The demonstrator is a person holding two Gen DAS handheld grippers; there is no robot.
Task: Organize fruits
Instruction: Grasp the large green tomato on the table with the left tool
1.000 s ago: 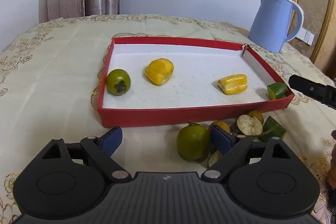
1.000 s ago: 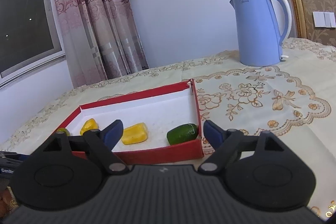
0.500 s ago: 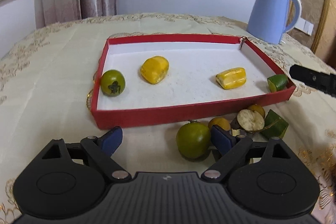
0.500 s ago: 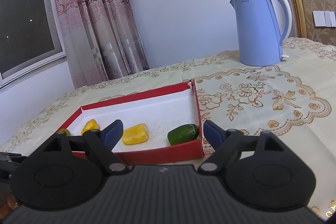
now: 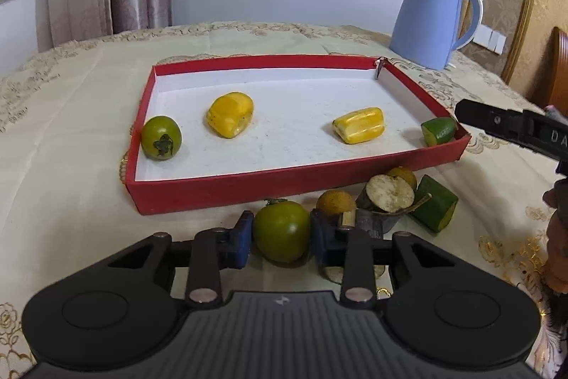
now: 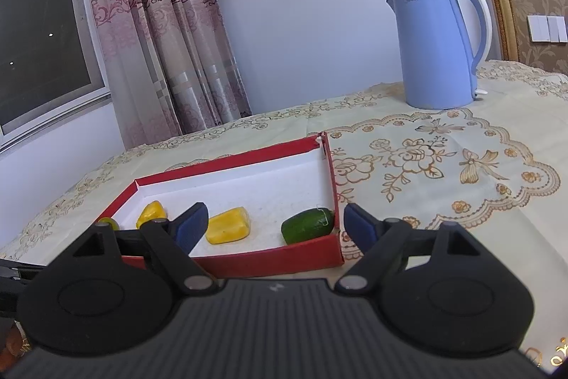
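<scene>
Desk under embroidered cloth. Left gripper (image 5: 281,231) closing on green tomato (image 5: 282,230), near side of red tray (image 5: 227,192). Right gripper (image 6: 275,222) open, empty. Risk: round fruit squirts out, scattering neighbouring pieces.

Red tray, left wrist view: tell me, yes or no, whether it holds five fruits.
No. The red tray holds four: a green tomato, two yellow pieces and a green piece in its corner.

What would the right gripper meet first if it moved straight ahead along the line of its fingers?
Probably the near wall of the red tray, just below the green fruit piece. The open right gripper points slightly downward; depth is uncertain.
</scene>
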